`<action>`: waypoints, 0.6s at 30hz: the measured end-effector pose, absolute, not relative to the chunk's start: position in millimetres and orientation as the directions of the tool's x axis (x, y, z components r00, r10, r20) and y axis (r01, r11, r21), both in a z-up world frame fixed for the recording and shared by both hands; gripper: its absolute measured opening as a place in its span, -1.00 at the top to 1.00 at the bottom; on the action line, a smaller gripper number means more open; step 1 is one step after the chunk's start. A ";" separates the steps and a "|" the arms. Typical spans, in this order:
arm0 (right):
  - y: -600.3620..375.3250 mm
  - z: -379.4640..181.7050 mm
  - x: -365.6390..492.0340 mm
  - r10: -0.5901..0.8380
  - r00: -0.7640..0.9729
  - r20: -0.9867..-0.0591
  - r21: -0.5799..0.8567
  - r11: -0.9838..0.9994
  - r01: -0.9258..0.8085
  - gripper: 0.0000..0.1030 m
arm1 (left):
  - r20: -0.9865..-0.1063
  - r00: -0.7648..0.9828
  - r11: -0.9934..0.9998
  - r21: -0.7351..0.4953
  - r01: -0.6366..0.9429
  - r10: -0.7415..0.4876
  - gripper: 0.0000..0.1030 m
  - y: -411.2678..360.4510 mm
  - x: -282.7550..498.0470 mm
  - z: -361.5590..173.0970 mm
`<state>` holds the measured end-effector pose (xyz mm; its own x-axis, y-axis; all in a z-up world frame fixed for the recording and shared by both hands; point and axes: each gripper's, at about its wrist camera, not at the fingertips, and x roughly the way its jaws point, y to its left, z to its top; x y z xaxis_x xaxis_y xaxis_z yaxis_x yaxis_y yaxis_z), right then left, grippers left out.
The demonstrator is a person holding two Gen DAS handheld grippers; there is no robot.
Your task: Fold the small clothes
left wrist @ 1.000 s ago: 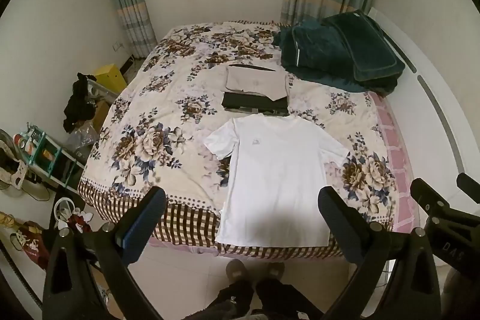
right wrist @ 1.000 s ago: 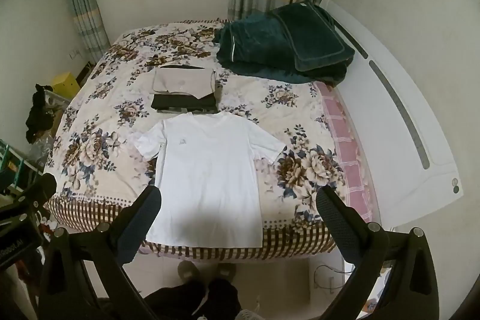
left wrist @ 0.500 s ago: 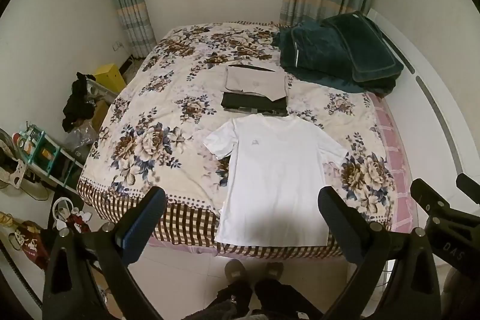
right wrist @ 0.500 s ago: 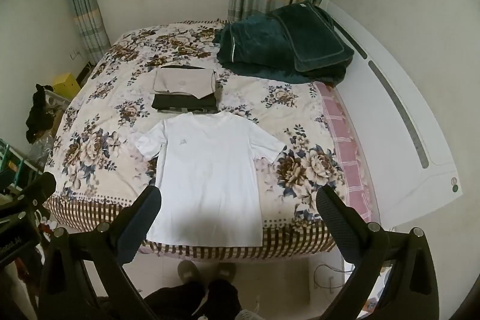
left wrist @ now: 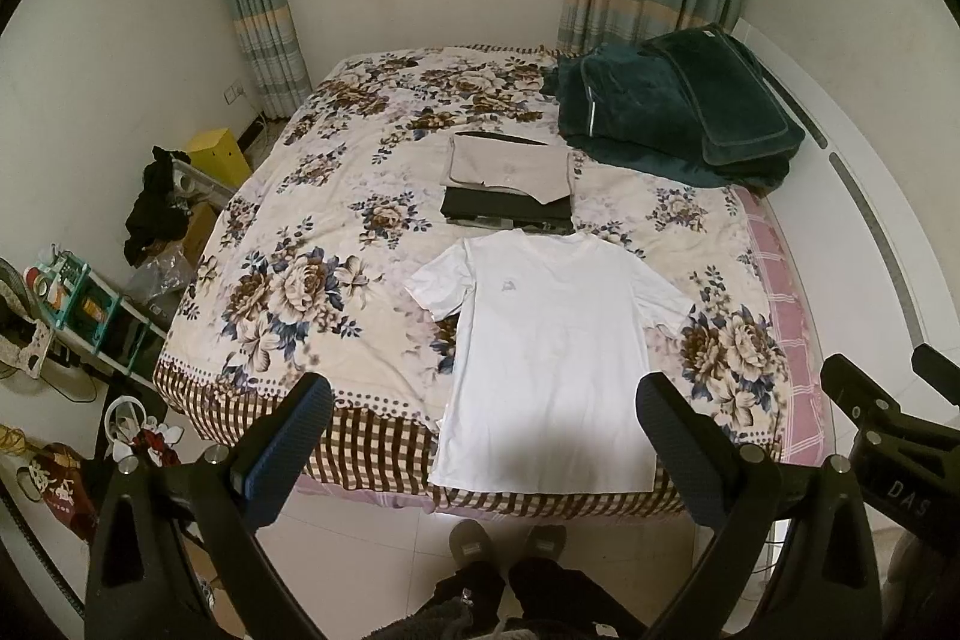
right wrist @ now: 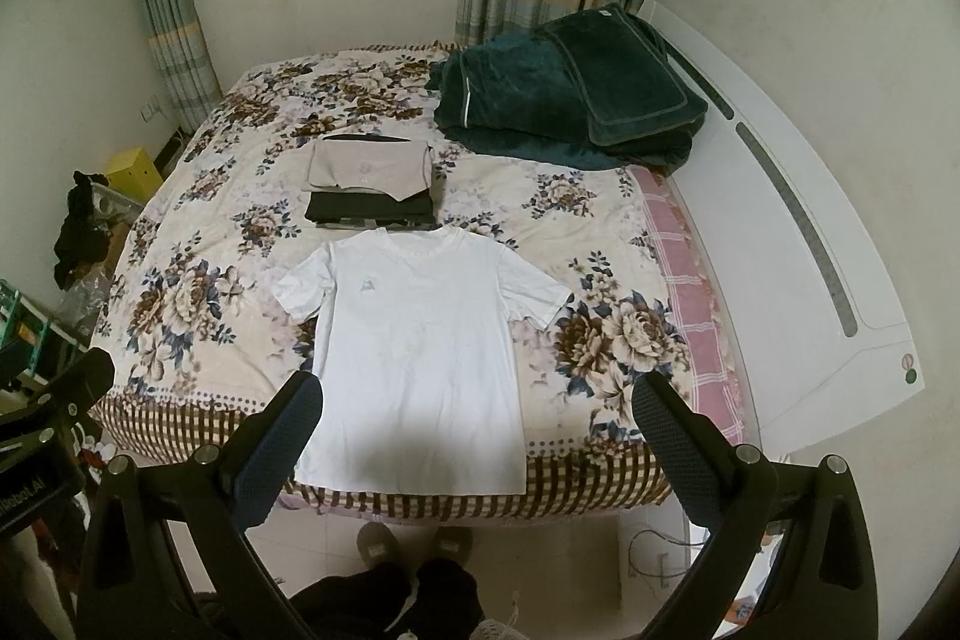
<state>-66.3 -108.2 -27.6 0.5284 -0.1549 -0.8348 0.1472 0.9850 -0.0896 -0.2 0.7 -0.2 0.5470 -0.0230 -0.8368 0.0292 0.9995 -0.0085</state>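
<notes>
A white T-shirt [left wrist: 549, 340] lies flat, face up, on the near part of the floral bed, collar away from me; it also shows in the right wrist view [right wrist: 417, 346]. Behind its collar sits a stack of folded clothes [left wrist: 510, 181], beige on top of dark ones, also in the right wrist view [right wrist: 369, 184]. My left gripper [left wrist: 483, 412] is open and empty, held high above the shirt's hem. My right gripper [right wrist: 477, 409] is open and empty, also high above the hem. The right gripper's body shows at the left wrist view's right edge.
The floral bed [left wrist: 300, 280] fills the room's middle. A dark green folded blanket [left wrist: 666, 106] lies at the far right by the white headboard [right wrist: 810, 244]. Shelves, a yellow box [left wrist: 219, 154] and clutter stand on the floor at left. My slippered feet [left wrist: 510, 544] stand at the bed's foot.
Both views have shifted very slightly; the shirt and stack have not moved and both grippers stay open.
</notes>
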 end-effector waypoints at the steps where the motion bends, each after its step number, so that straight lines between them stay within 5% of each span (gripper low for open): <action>1: -108.5 -27.4 -66.3 -0.154 0.528 -0.835 -0.089 0.985 0.147 -1.00 | -0.837 0.547 1.000 -0.008 0.029 -0.023 -1.00 0.7 -0.1 -0.2; 18: -110.4 -26.2 -67.5 -0.155 0.531 -0.833 -0.088 0.985 0.149 -1.00 | -0.836 0.547 1.000 -0.011 0.030 -0.025 -1.00 -13.4 -2.8 16.6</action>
<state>-67.5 -110.4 -26.2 0.5314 -0.1547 -0.8329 0.1494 0.9849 -0.0877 -2.8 -13.4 16.6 0.5474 -0.0253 -0.8365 0.0297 0.9995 -0.0108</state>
